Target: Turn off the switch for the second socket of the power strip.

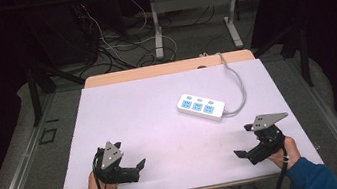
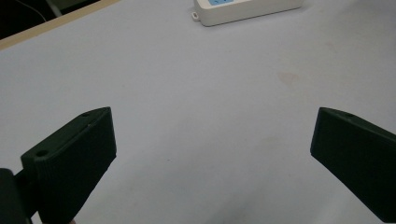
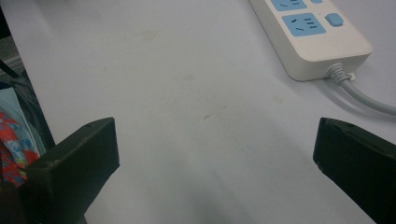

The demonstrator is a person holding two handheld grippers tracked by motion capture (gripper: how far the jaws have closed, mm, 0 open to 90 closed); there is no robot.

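Nothing's started as far as I can tell. My left gripper (image 1: 139, 165) and right gripper (image 1: 238, 154) both sit with fingers spread wide, empty, low on the matte lavender tabletop (image 1: 134, 115). The power strip (image 1: 201, 106), glossy white plastic with blue sockets and a grey cord, lies untouched toward 1 o'clock.

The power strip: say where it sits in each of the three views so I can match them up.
High view: the power strip lies right of centre on the table, nearer the right gripper.
Left gripper view: its lower edge shows at the top, right of centre.
Right gripper view: its cable end is at the upper right.
Shared landmark: the blue sockets.
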